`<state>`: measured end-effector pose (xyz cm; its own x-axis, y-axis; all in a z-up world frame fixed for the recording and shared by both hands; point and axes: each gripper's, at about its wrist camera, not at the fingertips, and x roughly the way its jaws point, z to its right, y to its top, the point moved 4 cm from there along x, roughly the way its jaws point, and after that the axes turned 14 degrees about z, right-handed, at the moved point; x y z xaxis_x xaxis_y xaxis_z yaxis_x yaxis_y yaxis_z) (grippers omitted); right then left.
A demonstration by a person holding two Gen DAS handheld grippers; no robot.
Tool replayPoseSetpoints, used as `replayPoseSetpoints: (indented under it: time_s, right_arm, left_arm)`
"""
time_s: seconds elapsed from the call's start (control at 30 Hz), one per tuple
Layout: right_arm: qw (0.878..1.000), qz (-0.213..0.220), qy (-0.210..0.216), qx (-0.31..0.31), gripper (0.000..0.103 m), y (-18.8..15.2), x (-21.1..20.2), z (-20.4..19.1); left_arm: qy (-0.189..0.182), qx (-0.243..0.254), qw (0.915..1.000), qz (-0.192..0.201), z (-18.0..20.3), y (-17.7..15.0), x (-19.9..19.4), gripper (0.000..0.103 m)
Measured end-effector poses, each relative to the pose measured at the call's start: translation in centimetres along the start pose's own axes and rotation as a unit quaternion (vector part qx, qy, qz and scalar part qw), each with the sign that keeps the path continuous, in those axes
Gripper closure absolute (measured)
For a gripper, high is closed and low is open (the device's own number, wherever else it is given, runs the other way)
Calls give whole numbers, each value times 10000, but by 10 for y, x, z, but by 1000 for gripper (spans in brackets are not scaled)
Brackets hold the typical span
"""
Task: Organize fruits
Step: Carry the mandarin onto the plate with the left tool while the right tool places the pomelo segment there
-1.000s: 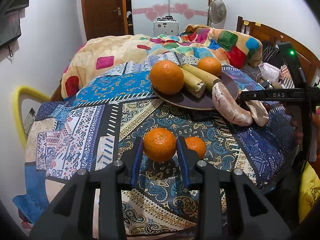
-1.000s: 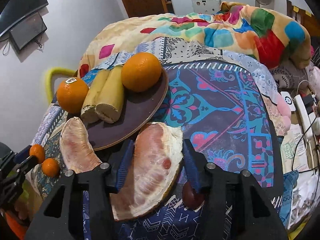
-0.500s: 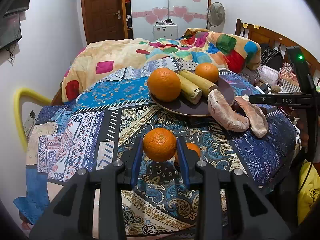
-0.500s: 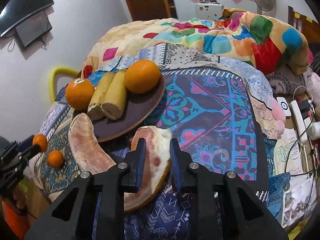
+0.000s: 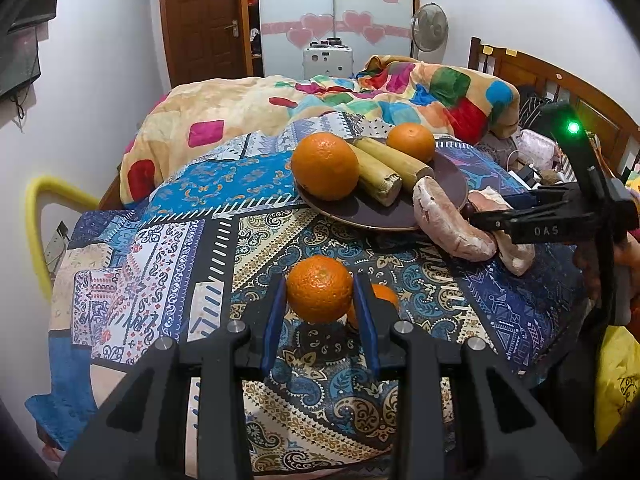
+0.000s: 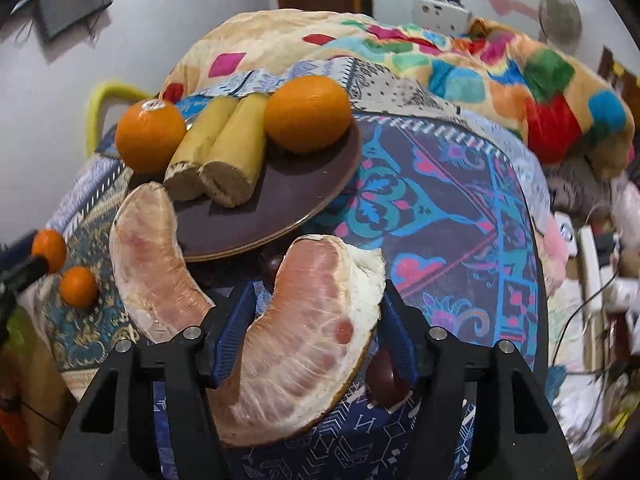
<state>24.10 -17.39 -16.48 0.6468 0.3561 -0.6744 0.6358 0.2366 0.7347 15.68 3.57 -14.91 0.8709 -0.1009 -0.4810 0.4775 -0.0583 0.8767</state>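
Note:
My left gripper (image 5: 320, 304) is shut on a small orange (image 5: 319, 294) and holds it just above the patterned cloth. A second small orange (image 5: 382, 294) lies behind its right finger. A brown plate (image 5: 448, 184) holds two large oranges (image 5: 325, 166) and two sugarcane pieces (image 5: 380, 178). Two pomelo segments lie by the plate's near edge. My right gripper (image 6: 316, 320) has its jaws wide around the right pomelo segment (image 6: 308, 336); whether the pads touch it I cannot tell. The other segment (image 6: 154, 260) lies to its left, leaning on the plate (image 6: 312, 184).
A dark red fruit (image 6: 386, 380) lies under the right finger. A colourful blanket (image 5: 320, 108) is heaped behind the plate. A yellow chair back (image 5: 34, 216) stands at the left edge. Cables and a power strip (image 6: 592, 264) lie at the right.
My left gripper lifted the small orange slightly off the cloth. My right gripper's jaws were wide around the segment, looked narrow half a second ago, and stand wide around it now.

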Motion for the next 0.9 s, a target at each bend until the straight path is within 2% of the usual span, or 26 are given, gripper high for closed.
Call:
replayPoseSetpoints:
  time_s: [0.1, 0.47, 0.73, 0.9]
  right_arm:
    - [9999, 163, 0, 3, 59, 1, -8, 1]
    - [9981, 619, 42, 16, 61, 8, -36, 2]
    - [9931, 1165, 65, 143, 61, 36, -61, 5]
    - [9901, 1396, 79, 153, 61, 54, -59, 2]
  left_arm:
    - [-4, -21, 10000, 22, 0, 2, 0, 69]
    - [-61, -32, 9998, 169, 6, 21, 5, 69]
    - [-232, -157, 9995, 111, 11, 38, 25, 69]
    - [-374, -222, 9991, -6, 15, 45, 44, 69]
